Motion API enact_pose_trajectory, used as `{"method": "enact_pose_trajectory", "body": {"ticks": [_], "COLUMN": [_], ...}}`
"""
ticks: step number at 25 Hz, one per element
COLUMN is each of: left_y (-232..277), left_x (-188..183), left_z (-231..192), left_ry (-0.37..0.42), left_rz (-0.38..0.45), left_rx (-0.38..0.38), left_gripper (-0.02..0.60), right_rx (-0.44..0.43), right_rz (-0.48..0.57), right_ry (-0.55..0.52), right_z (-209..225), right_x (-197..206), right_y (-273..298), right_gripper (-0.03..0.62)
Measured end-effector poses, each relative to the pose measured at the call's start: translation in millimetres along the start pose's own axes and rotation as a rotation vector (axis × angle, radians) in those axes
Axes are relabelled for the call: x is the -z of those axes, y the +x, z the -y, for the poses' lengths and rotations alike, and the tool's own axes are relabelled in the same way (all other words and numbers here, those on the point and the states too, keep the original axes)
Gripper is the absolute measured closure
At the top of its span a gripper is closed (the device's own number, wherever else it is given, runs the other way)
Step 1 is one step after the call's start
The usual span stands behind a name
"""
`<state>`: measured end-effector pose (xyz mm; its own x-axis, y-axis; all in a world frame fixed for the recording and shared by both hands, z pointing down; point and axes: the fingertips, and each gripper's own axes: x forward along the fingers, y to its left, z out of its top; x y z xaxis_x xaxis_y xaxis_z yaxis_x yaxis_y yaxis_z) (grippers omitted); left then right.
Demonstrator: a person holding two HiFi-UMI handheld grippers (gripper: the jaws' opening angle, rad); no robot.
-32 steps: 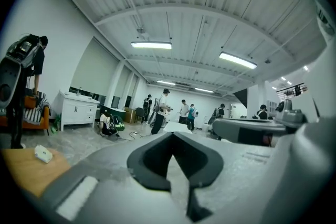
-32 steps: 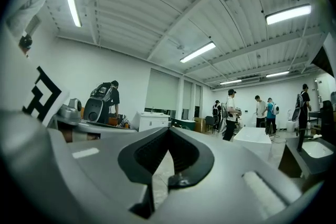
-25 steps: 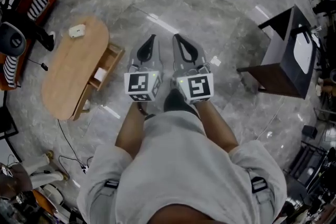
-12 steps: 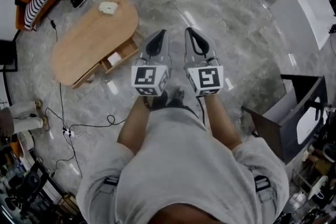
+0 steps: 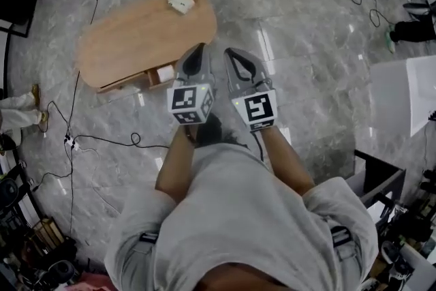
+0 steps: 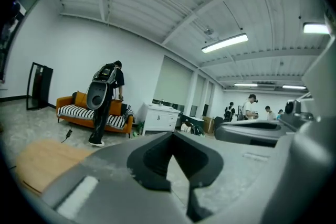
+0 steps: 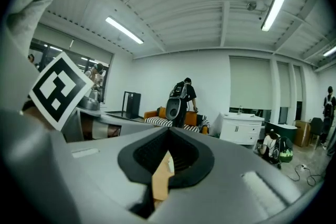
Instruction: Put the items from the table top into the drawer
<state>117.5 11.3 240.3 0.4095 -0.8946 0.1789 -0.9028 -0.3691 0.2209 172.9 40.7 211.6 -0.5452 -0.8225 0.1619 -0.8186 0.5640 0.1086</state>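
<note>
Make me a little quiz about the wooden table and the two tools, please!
1. True or false: the white item lies on top of the wooden table.
2. Pick one. The table's drawer is: A) pulled open, B) pushed shut, C) lying apart on the floor.
3. How many of the two, left tool and right tool, are holding something?

Key: 1 true. 2 A. 3 none; both are shut and empty.
</note>
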Motion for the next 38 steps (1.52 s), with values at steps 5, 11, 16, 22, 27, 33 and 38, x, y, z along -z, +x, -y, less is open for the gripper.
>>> {"method": "enact_pose_trajectory", "body": {"ticks": [5,11,16,22,27,33,38], "left_y": [26.6,63.4,81.6,102.7,139.3,200.7,230.4], "left_x": [-7.9,-0.2,43.0,111.1,160.7,205.5,240.9], "left_z": [-54.6,-110.9,-140.8,-187.0,-229.3,-257.2,-279.6], "left_ry": [-0.002,-0.032,-0.096,-0.132,-0.268,-0.295,-0.315], "left_rz": [-0.032,-0.061,-0.115,-0.208,-0.238,-0.246,-0.303], "left_rx": [-0.025,-0.082,-0.126,-0.226,-0.3,-0.264,-0.326], "left_gripper": [0.561,0.561,0.561,0.561,0.561,0.561,0.561], "right_rx": [-0.03,-0.063,-0.129,-0.257,-0.325,-0.339,-0.334], "right_rz": [-0.02,-0.08,-0.134,-0.216,-0.323,-0.38,-0.44], "right_ry": [-0.02,0.034,0.079,0.137,0.102,0.084,0.098], "right_z": [-4.6,-1.5,-2.5,-18.0,-8.3,18.3,40.7], "right_x": [0.6,25.8,65.5,144.4,209.5,259.8,300.2], "right_y": [70.2,139.0,188.3,248.5,307.5,357.3,391.8], "right_gripper": [0.586,0.588,0.587,0.587,0.587,0.586,0.586]}}
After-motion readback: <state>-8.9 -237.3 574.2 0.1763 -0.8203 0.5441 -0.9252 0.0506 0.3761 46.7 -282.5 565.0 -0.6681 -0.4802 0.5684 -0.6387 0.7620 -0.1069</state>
